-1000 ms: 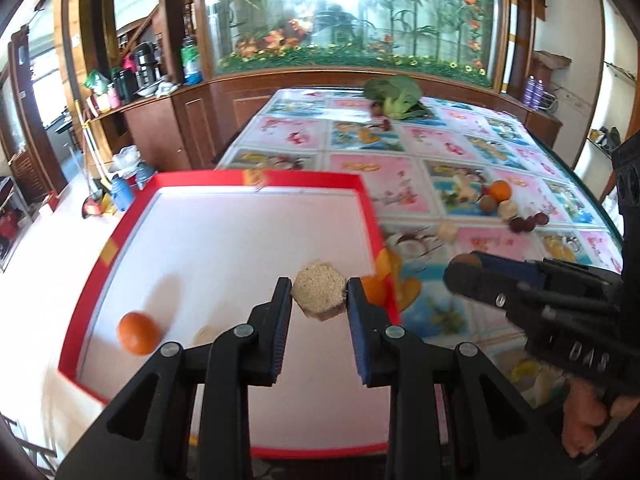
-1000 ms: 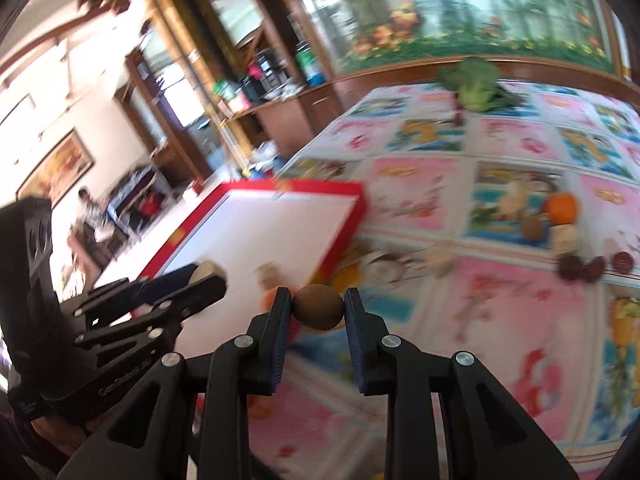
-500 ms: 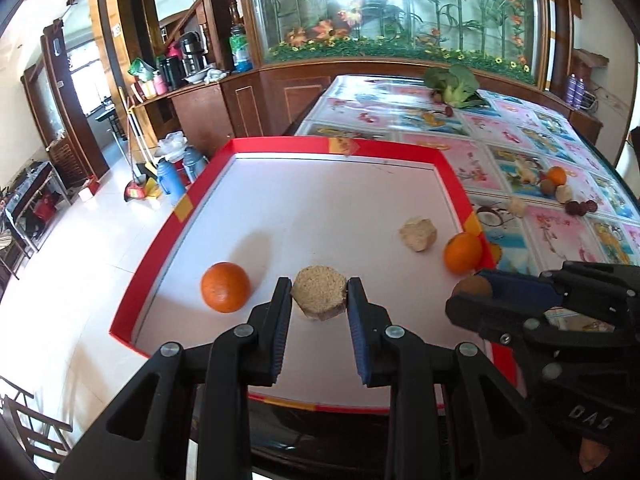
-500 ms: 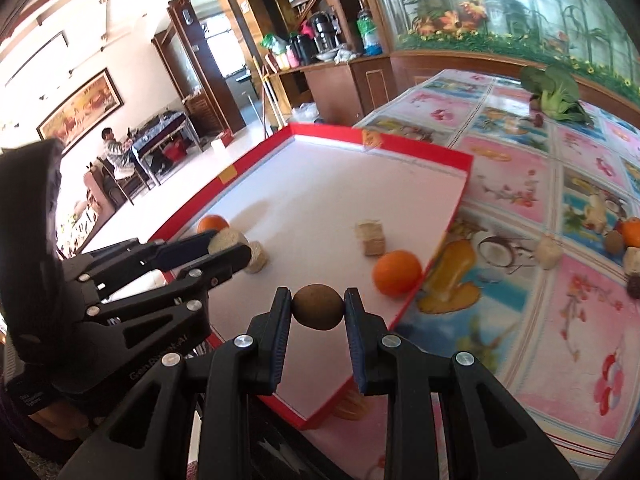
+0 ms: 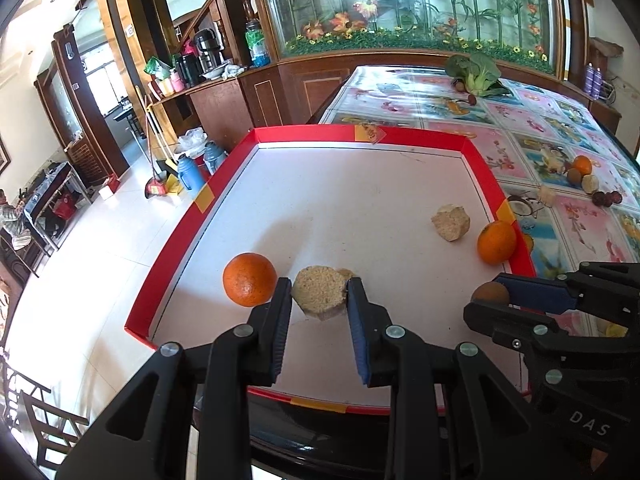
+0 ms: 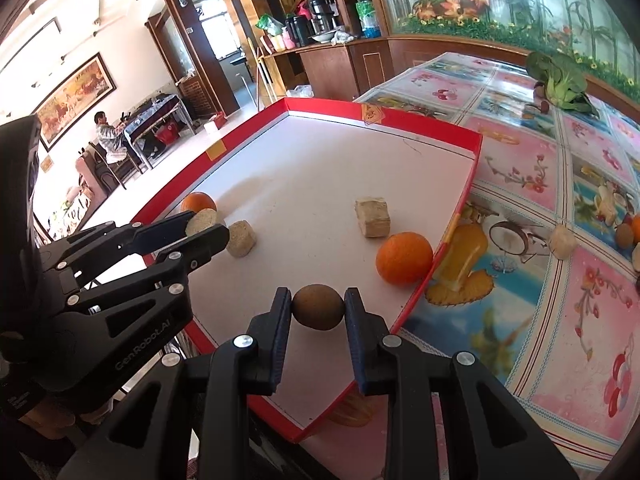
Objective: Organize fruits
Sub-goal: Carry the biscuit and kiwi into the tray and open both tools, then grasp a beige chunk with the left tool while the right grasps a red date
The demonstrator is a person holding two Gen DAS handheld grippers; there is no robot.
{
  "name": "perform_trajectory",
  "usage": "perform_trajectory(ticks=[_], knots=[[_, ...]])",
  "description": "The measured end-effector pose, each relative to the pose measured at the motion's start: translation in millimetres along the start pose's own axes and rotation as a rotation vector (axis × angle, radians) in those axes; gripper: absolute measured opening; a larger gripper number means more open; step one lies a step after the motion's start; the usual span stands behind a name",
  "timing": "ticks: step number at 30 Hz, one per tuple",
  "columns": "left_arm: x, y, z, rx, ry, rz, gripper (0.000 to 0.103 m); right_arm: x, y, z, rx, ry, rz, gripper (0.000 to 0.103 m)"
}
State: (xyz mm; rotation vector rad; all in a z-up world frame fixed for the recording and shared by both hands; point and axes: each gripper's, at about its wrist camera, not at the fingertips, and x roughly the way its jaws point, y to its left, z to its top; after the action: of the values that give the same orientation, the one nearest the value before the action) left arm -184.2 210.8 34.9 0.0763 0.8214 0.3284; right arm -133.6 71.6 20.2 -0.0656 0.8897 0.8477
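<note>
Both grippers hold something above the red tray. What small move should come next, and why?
Probably lower the left gripper and set its tan chunk down beside the other tan chunk by the orange. The right gripper holds a kiwi over bare tray floor.

Right gripper (image 6: 318, 307) clamped on a brown kiwi (image 6: 318, 306), held over the near edge of the red-rimmed tray (image 6: 384, 122). Left gripper (image 6: 206, 226) comes in from the left, pinching a tan fibrous chunk (image 6: 201, 217). A second tan chunk (image 6: 241, 239) lies on the tray floor just beside it, an orange (image 6: 198, 203) behind at the left rim. Tan block (image 6: 372, 216) sits mid-tray; another orange (image 6: 404, 257) rests near it, against the right rim. Right of the tray, on the patterned counter (image 6: 520, 168): a pale chunk (image 6: 562, 241); leafy greens (image 6: 560, 80) at the far end.
</note>
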Motion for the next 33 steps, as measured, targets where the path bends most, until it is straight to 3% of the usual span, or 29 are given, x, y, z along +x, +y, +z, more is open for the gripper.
perform_trajectory(ticks=[4,6,8,12,20,23,33], knots=[[1,0,1,-0.004,0.011,0.012,0.035,-5,-5,-1,0.023,-0.014,0.024,0.028],[0,-1,1,-0.003,0.006,0.025,0.050,-9,-10,-1,0.041,-0.030,0.040,0.033],[-2,-3,2,0.005,-0.001,0.044,0.059,-15,-15,-1,0.060,-0.054,0.053,0.036],[-4,-3,3,0.001,-0.004,0.064,0.066,-22,-21,0,0.079,-0.077,0.066,0.037],[-13,-21,9,0.041,-0.014,0.054,0.068,-47,-68,-9,0.169,-0.140,-0.008,0.037],[-20,-35,15,0.069,-0.037,0.034,0.074,-58,-94,-15,0.223,-0.155,-0.047,0.037],[-35,-113,52,0.220,-0.091,-0.133,0.077,-119,-181,-42,0.411,-0.251,-0.205,0.037]])
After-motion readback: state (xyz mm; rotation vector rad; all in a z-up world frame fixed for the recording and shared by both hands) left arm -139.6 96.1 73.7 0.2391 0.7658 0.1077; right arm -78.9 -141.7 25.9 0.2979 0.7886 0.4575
